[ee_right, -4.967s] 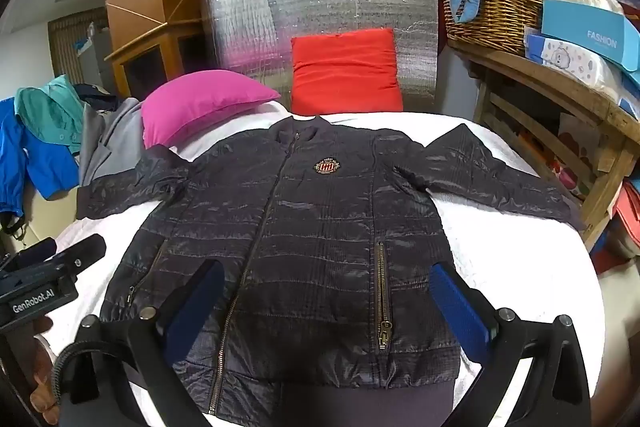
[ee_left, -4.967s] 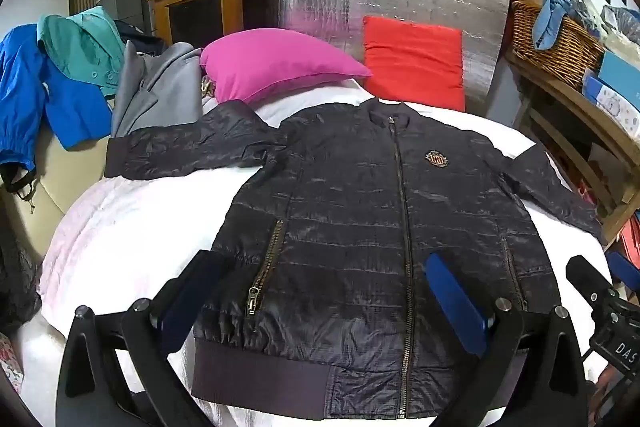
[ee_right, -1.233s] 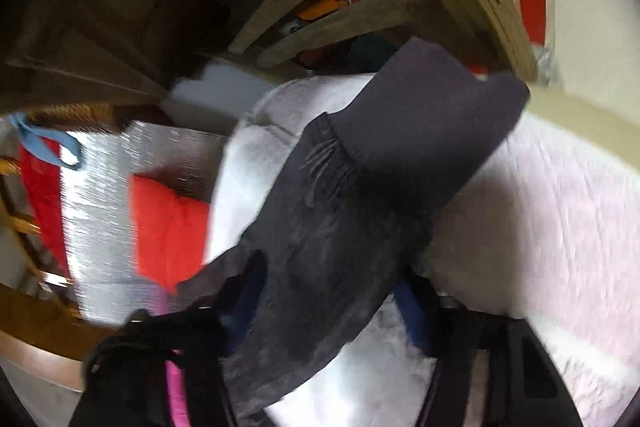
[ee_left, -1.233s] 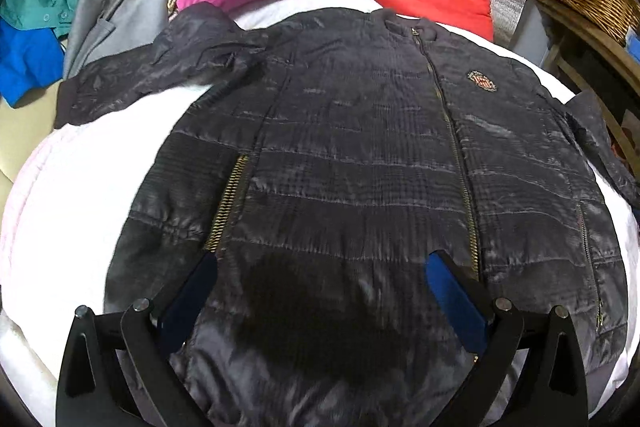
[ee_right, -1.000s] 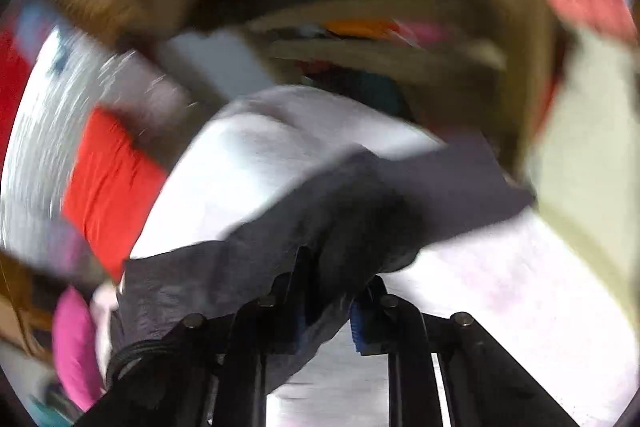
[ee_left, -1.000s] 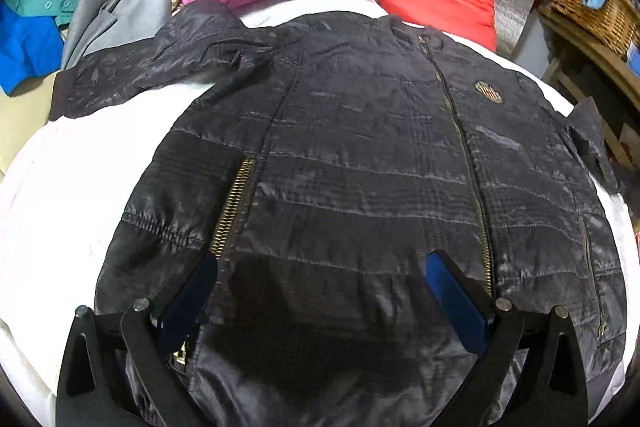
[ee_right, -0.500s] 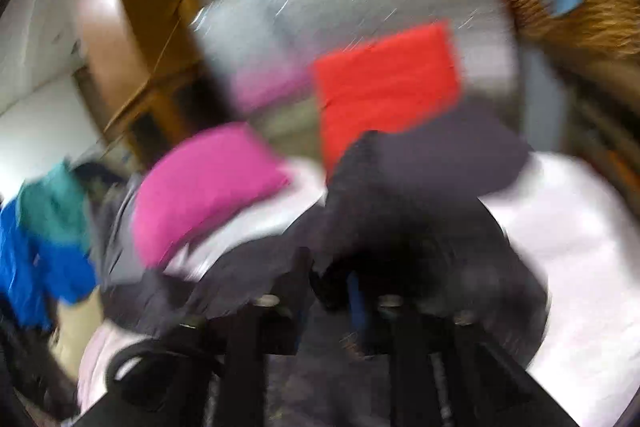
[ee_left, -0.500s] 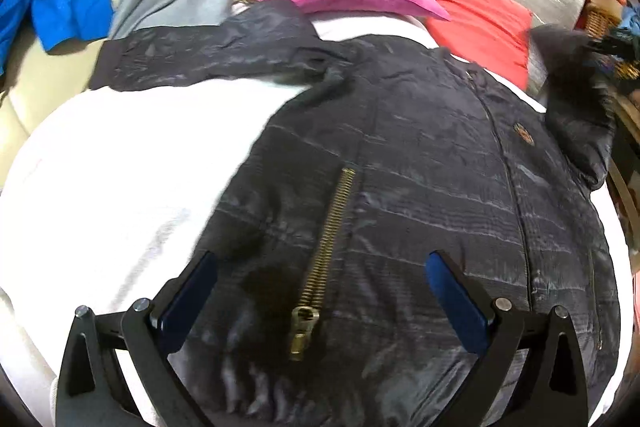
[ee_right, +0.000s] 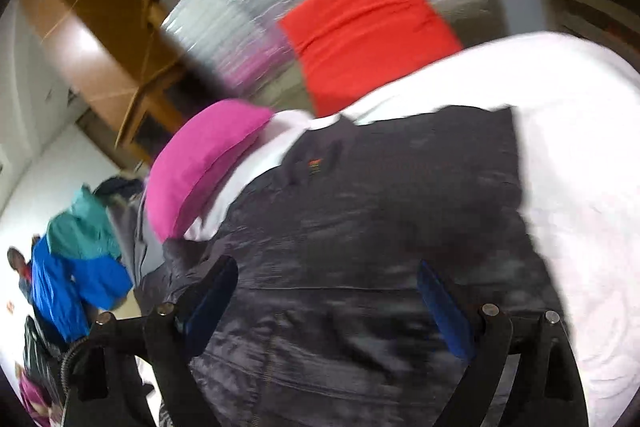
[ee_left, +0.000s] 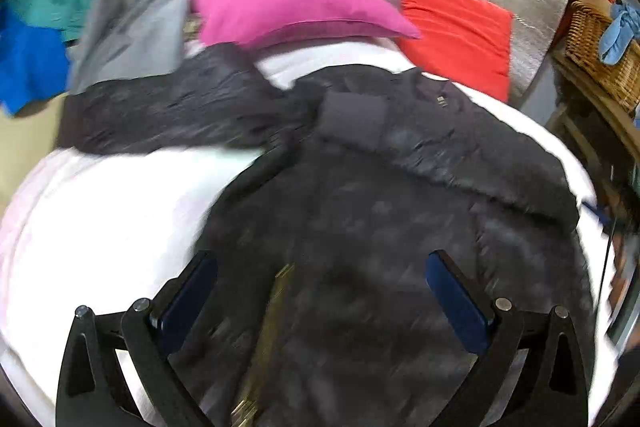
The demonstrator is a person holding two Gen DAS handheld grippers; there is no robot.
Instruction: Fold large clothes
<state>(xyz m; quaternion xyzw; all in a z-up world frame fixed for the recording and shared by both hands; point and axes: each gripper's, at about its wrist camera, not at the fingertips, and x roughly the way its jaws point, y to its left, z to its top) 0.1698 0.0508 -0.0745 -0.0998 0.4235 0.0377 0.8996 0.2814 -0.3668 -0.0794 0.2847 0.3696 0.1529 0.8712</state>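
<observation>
A dark quilted jacket (ee_left: 380, 227) lies spread on a white bed (ee_left: 100, 211). One sleeve (ee_left: 420, 143) is folded across the jacket's chest, its ribbed cuff near the collar; the other sleeve (ee_left: 168, 115) stretches out flat toward a pile of grey, teal and blue clothes (ee_left: 60, 27). A pink pillow (ee_left: 288, 3) and a red cushion (ee_left: 456, 31) sit at the head of the bed. The left gripper (ee_left: 320, 291) hovers over the jacket's lower front, jaws wide and empty. The right gripper (ee_right: 328, 295) is above the jacket too, jaws opening with nothing pressed between them.
</observation>
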